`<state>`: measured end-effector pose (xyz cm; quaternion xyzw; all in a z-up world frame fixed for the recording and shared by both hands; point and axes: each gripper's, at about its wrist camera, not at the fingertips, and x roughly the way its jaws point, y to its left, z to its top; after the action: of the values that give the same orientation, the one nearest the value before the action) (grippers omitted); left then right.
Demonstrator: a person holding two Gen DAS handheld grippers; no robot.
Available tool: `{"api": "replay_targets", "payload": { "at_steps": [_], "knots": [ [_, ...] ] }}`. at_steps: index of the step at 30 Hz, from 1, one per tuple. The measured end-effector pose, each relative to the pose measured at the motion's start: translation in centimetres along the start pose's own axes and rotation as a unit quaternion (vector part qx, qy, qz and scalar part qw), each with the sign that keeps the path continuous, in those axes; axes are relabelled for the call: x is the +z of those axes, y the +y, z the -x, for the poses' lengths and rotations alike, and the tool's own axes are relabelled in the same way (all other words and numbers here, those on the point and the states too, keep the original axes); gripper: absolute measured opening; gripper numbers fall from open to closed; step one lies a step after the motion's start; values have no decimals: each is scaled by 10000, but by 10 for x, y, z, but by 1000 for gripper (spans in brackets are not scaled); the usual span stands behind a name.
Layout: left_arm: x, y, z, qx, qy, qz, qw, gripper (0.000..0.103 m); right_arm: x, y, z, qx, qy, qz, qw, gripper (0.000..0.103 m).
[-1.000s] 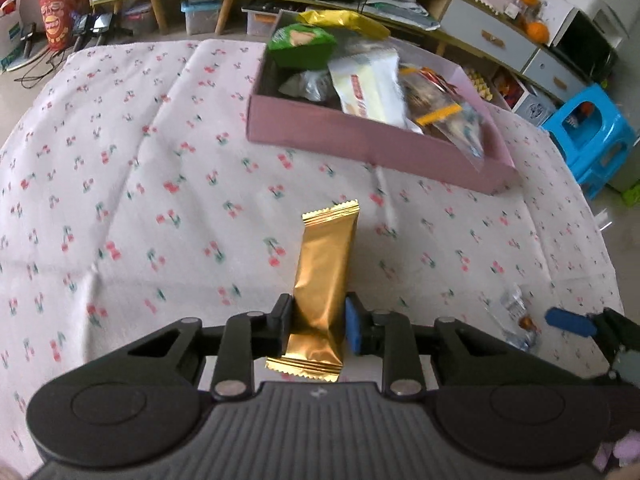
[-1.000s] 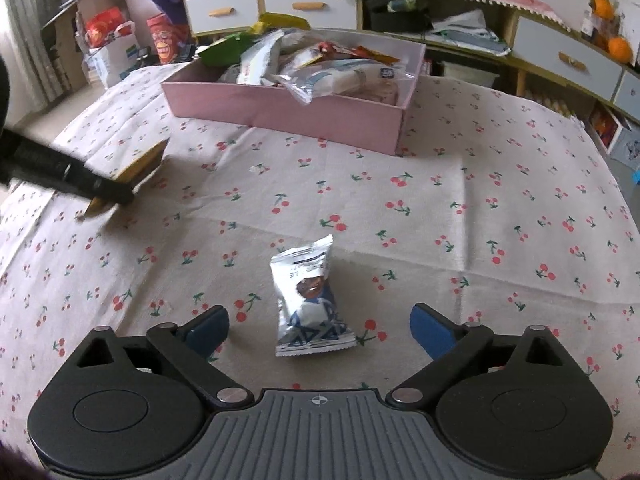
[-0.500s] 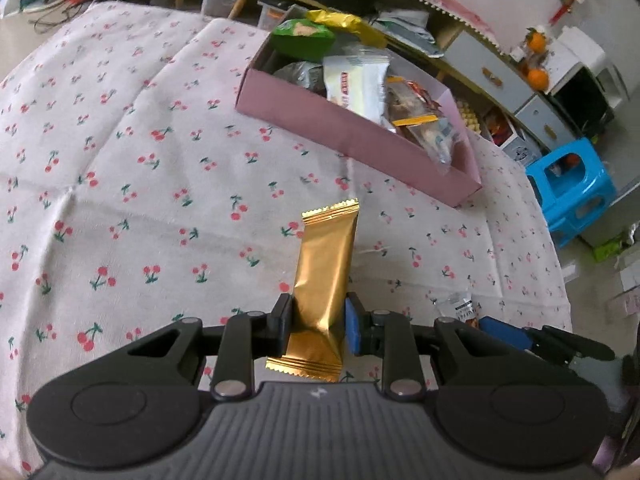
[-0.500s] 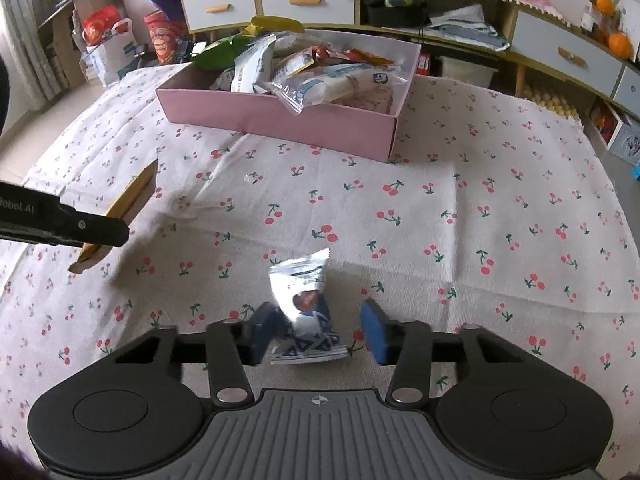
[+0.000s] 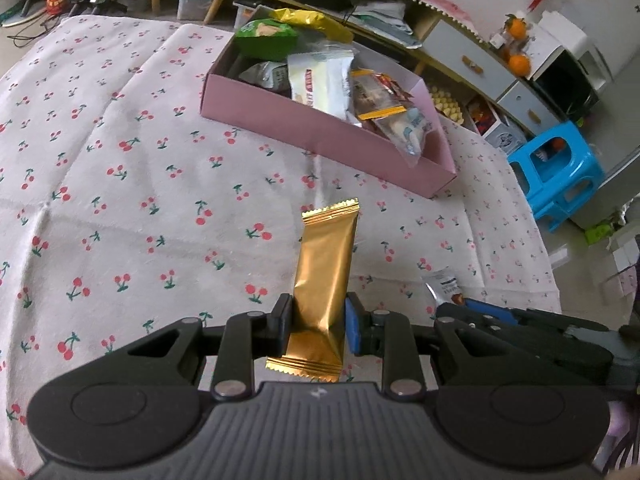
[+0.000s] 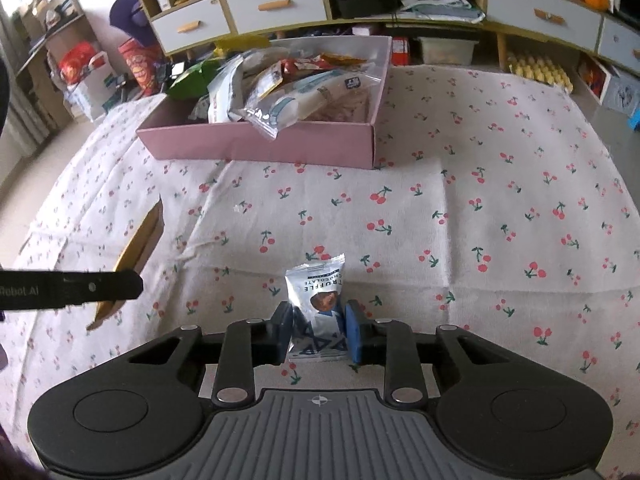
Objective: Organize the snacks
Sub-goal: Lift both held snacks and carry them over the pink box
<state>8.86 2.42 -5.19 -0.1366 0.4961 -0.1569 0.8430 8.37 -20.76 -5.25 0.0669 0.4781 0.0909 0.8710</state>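
Domestic room: grey-fronted drawer units with wooden handles (image 6: 276, 5) along the far wall, cluttered shelves, and a blue plastic stool (image 5: 560, 172) on the floor off one table edge. The work surface is a table under a white cotton cloth printed with red cherries (image 5: 100, 184), creased in straight fold lines and slightly rumpled.

A shallow pink cardboard box (image 6: 256, 145) sits toward the far side, heaped above its rim with crinkled snack packets: green, yellow, white and clear film. One clear packet overhangs the near wall.

The left gripper (image 5: 318, 320) is clamped on a long gold foil snack bar (image 5: 325, 280) with serrated end seals. The bar is gripped near its lower end, held above the cloth and pointing toward the box.

The right gripper (image 6: 318, 328) is closed on a small silver foil truffle chocolate packet (image 6: 316, 300), pads pressing both sides; whether the packet touches the cloth cannot be told.

Open cloth lies between both grippers and the box, and broadly to the right of it. The two grippers are side by side, near one another.
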Motion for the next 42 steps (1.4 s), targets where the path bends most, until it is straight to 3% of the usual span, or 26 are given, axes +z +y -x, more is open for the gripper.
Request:
{"api": "replay_targets", "payload": {
  "at_steps": [10,25,31,42],
  "knots": [
    [14,-5,5,-125,-148,104,9998,24,22,-11,9,360,-116,-862,9956,26],
    [66,-10,5,-573,-490,312,9967,24,82,-28,35,647,-947,-1924,9746,26],
    [101,-18,-8,-518,-586,122,9969,24,112,-40,23,984,-1172,-2345,9600,26],
    [152,-54,-53,-375,-620,-523,9960,24,147,-58,-30,1074,-1133,-2567,9538,27]
  ]
}}
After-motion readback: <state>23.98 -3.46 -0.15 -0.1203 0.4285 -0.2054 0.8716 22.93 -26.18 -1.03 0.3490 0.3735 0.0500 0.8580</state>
